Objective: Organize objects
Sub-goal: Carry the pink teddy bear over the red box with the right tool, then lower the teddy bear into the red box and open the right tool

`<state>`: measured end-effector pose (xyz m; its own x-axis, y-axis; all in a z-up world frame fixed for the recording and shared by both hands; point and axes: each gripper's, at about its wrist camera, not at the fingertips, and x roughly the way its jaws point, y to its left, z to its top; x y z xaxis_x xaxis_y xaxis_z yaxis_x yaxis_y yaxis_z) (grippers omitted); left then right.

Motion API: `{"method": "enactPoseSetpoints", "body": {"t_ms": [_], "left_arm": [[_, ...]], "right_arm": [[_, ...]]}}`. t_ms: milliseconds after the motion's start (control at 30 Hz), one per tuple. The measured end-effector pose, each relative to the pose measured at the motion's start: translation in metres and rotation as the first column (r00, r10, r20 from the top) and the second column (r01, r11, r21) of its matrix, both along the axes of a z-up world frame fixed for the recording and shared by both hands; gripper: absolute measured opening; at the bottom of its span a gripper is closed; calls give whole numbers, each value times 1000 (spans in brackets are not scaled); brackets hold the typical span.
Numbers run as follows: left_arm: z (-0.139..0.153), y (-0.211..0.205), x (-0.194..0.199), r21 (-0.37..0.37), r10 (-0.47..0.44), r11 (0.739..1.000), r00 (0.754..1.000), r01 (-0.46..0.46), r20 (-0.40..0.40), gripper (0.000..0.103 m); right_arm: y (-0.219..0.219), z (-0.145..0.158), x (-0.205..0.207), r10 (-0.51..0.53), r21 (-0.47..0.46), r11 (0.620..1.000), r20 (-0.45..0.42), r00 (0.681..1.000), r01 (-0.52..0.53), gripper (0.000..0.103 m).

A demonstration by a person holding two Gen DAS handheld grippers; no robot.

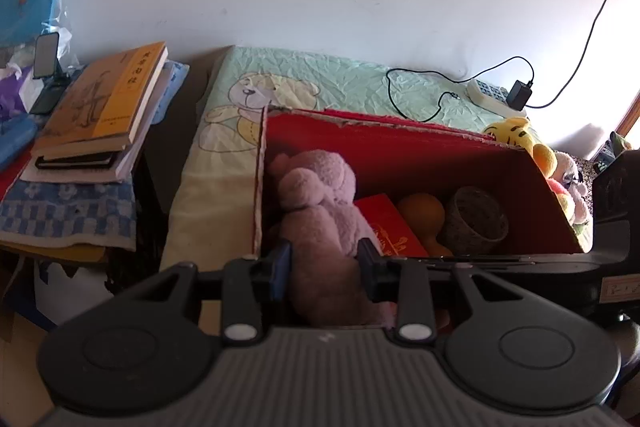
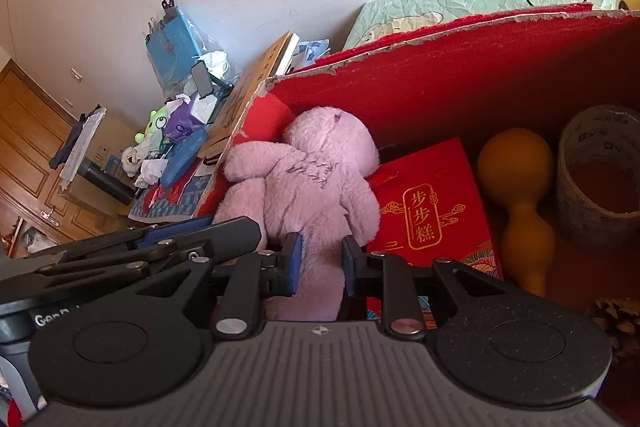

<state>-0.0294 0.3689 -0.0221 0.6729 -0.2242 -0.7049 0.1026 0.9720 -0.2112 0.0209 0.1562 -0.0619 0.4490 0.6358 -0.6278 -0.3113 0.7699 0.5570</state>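
A pink plush toy [image 1: 316, 195] [image 2: 316, 171] lies at the left end of an open red box [image 1: 400, 151] [image 2: 460, 67] on the bed. My left gripper [image 1: 324, 259] is shut on the toy's lower body, its blue pads pressing into the fur. My right gripper [image 2: 320, 251] is shut on the same toy lower down, the fur filling the gap between its fingers. To the right of the toy in the box are a red gift box [image 1: 390, 227] [image 2: 432, 211], an orange gourd-shaped object [image 1: 422, 211] [image 2: 516, 163] and a tape roll [image 1: 476, 219] [image 2: 596, 171].
A stack of books [image 1: 100, 107] sits on a cluttered side table left of the bed. Behind the box on the bear-print bed cover [image 1: 280, 83] lie a power strip [image 1: 496, 95] and its cables. More plush toys [image 1: 516, 135] sit past the box's right end. A pinecone [image 2: 616, 319] lies in the box.
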Motion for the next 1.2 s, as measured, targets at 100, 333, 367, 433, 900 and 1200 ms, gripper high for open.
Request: {"method": "enactPoseSetpoints", "body": {"t_ms": [100,333,367,433,900,1200], "left_arm": [[1,-2,-1,20,6,1000,1000,-6,-4,40],[3,-14,-5,100,15,995,1000,-13,-19,52],[4,-15,-5,100,17,995,1000,-14,-25,55],[6,-19,-5,110,23,994,999,-19,-31,59],[12,-59,-10,233,24,972,998,-12,-51,79],[15,-62,-14,257,85,964,995,-71,-44,91]], "right_arm": [[2,2,-1,1,-16,1000,4,1000,-1,28],[-15,1,-9,-34,18,999,-23,999,34,28],[-18,2,-11,-44,21,999,-23,999,45,28],[-25,3,-15,-67,22,998,-22,998,67,28],[-52,13,-42,-169,-49,984,76,983,173,29],[-58,18,-50,-188,-54,979,114,975,195,29]]}}
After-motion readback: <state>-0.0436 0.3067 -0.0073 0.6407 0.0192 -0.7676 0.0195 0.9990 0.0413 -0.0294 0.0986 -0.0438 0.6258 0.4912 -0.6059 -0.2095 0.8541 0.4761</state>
